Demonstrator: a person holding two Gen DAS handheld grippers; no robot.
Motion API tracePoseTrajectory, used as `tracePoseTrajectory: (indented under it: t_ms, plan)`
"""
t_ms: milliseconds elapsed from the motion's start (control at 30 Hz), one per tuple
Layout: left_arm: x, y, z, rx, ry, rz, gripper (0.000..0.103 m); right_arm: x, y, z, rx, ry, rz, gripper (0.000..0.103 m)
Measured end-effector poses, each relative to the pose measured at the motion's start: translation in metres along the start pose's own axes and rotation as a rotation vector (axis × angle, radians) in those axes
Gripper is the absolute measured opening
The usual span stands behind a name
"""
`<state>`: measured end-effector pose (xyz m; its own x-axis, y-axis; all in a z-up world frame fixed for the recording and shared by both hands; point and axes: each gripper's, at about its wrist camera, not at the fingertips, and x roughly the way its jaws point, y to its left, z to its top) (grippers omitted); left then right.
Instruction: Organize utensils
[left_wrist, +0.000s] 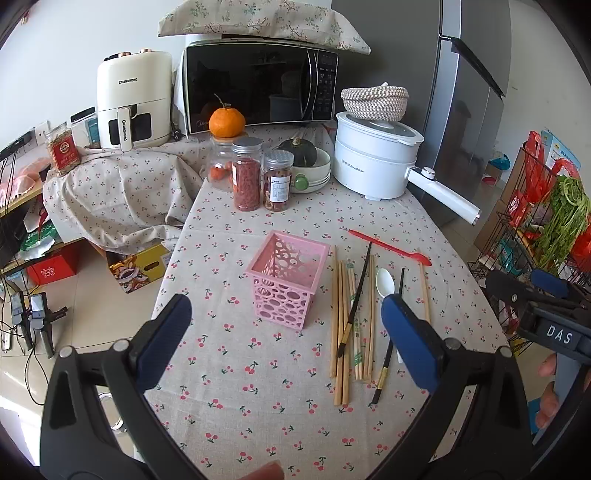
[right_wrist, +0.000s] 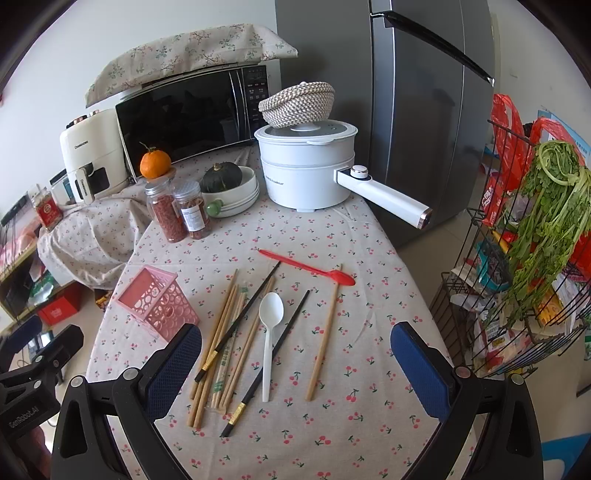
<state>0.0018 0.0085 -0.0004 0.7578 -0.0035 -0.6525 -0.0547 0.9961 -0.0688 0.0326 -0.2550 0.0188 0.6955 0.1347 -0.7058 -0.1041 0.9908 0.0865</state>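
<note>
Wooden and black chopsticks (right_wrist: 236, 332), plus a white plastic spoon (right_wrist: 269, 332), lie lengthwise on the cherry-print counter (right_wrist: 369, 424) right of the empty pink perforated basket (right_wrist: 157, 304), nearer the right gripper (right_wrist: 295, 365); both it and the left gripper (left_wrist: 286, 339) gape empty.

We see a table under a cherry-print cloth (right_wrist: 332, 236) in daylight, with a white wall (left_wrist: 92, 33) behind it. At twelve o'clock stands a black microwave (left_wrist: 255, 88) under a floral cover (left_wrist: 258, 18), a cream air fryer (left_wrist: 129, 99) at ten o'clock. A grey fridge (right_wrist: 413, 110) rises at one o'clock. At three o'clock a wire rack (right_wrist: 517, 295) holds green herbs (right_wrist: 550, 206). Pale floor tiles (left_wrist: 103, 295) lie at nine o'clock.
</note>
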Motion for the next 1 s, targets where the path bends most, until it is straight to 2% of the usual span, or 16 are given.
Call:
tracePoseTrajectory:
  t_ms: [1000]
  plan:
    - [0.0003,-0.0073,-0.0047,0.000,0.005,0.002,0.102,-0.0005,0.0009,0.0004,0.000,0.002,0.003,0.103]
